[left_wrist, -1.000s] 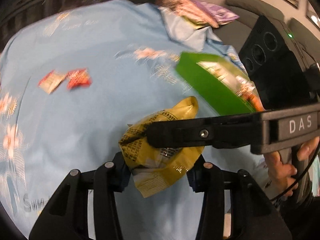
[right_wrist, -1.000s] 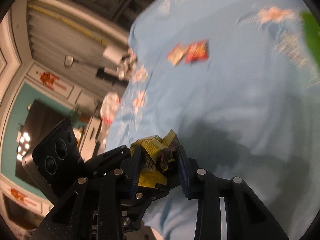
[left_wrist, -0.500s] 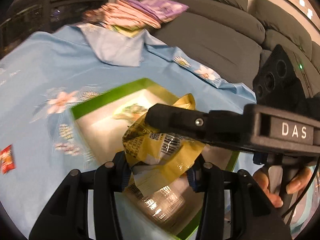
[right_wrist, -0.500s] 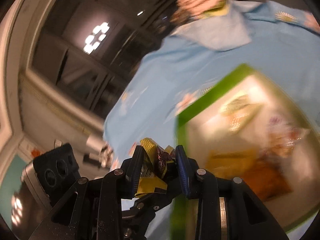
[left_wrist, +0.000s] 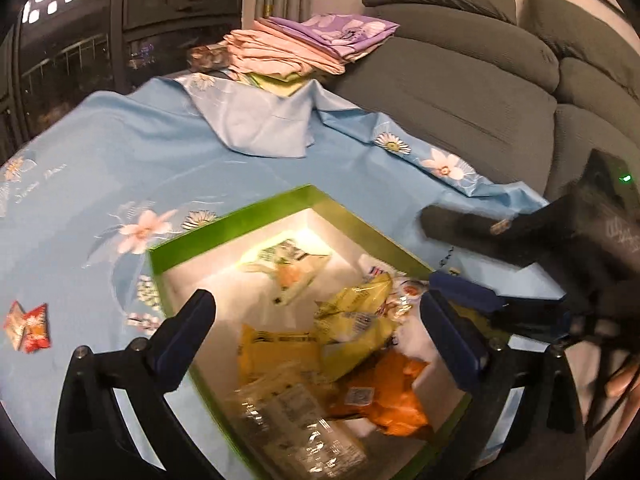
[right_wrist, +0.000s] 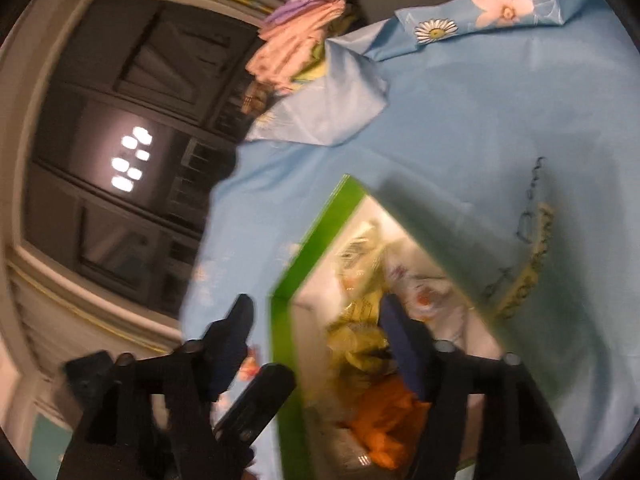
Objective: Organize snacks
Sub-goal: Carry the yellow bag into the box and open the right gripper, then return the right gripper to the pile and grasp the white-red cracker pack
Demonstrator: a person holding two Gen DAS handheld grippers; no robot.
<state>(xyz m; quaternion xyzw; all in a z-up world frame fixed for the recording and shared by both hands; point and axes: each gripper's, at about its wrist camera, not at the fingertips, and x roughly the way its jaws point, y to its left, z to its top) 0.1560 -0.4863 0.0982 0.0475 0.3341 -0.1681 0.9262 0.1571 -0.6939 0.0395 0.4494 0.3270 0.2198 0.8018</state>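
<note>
A green-rimmed box (left_wrist: pixel 236 216) with a white inside lies on the blue flowered cloth (left_wrist: pixel 120 148). It holds several snack packets, among them a yellow packet (left_wrist: pixel 356 320) and an orange one (left_wrist: pixel 384 396). My left gripper (left_wrist: pixel 316 320) is open and empty above the box. My right gripper (right_wrist: pixel 316 320) is open and empty over the box's green rim (right_wrist: pixel 304 256); it also shows at the right of the left wrist view (left_wrist: pixel 492 240). Two small red packets (left_wrist: pixel 26 326) lie on the cloth left of the box.
A stack of folded pink and purple cloths (left_wrist: pixel 304 46) sits at the table's far edge. A grey sofa (left_wrist: pixel 460 80) stands behind the table on the right. Dark windows (left_wrist: pixel 60 40) are at the back left.
Both grippers carried the yellow packet from the open cloth over to the green box, then opened. The packet now lies in the box among the other snacks.
</note>
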